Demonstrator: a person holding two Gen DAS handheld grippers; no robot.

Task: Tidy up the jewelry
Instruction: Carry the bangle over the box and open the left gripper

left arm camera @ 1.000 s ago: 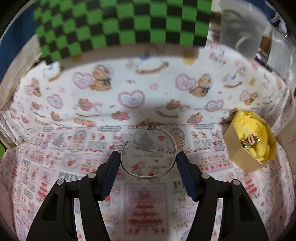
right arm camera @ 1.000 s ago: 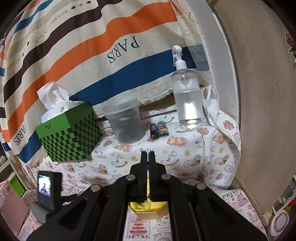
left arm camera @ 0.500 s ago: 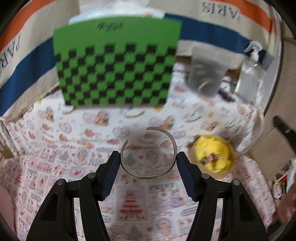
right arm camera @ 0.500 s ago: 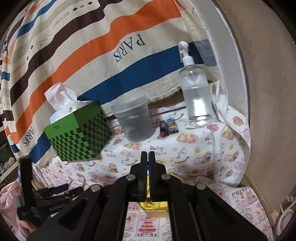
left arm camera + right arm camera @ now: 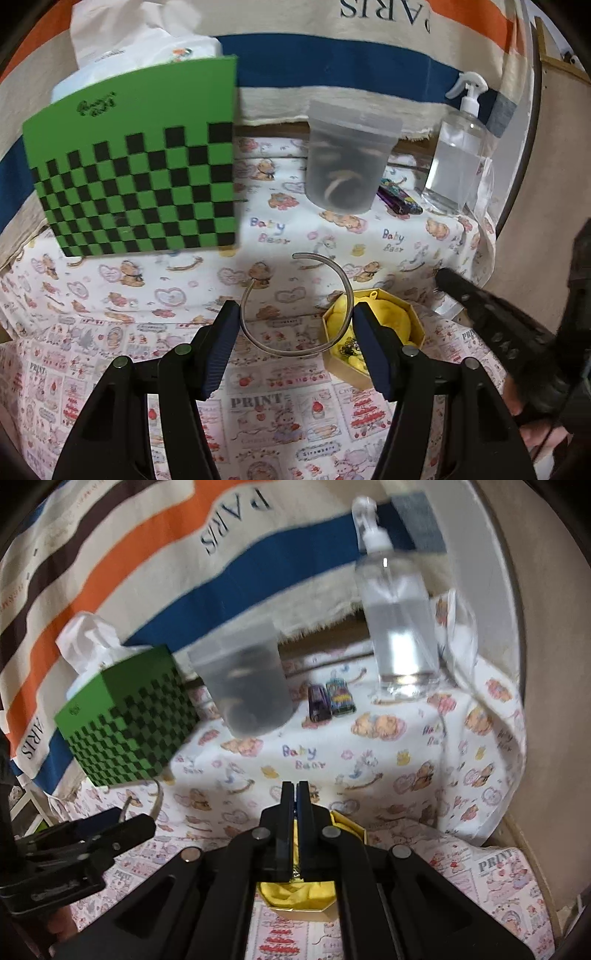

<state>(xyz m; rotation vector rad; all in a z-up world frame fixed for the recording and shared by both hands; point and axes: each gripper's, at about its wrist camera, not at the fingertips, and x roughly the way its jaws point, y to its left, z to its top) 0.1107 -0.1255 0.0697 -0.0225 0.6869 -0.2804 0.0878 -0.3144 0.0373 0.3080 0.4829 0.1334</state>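
The left gripper [image 5: 293, 332] holds a thin silver bangle [image 5: 295, 306] squeezed between its two blue pads [image 5: 219, 350], one on either side of the ring. The bangle is an open hoop; its gap faces up and to the left, and it is lifted clear of the printed cloth [image 5: 258, 406] underneath. From the right wrist view the same gripper [image 5: 122, 821] comes in low on the left, with a sliver of the bangle [image 5: 159, 795] showing above it.

Just to the right of the bangle, partly behind the right-hand pad, sits a small gold box [image 5: 384, 325] lined with yellow padding, and some small metal trinket [image 5: 349, 349] lies on that padding, too tiny to make out.

The right gripper [image 5: 297, 786] is above that box [image 5: 303, 893] with its fingers pressed flat together; I see nothing between them. In the left wrist view it [image 5: 447, 277] reaches in from the right edge.

Further back on the teddy-bear cloth [image 5: 369, 753] stand a green and black checked tissue box [image 5: 136, 177], a cloudy plastic cup [image 5: 349, 162] with something pale curled inside, two little toy cars [image 5: 332, 699] side by side, and a clear spray bottle [image 5: 458, 155]. Behind it all hangs a striped cloth [image 5: 184, 572] lettered PARIS
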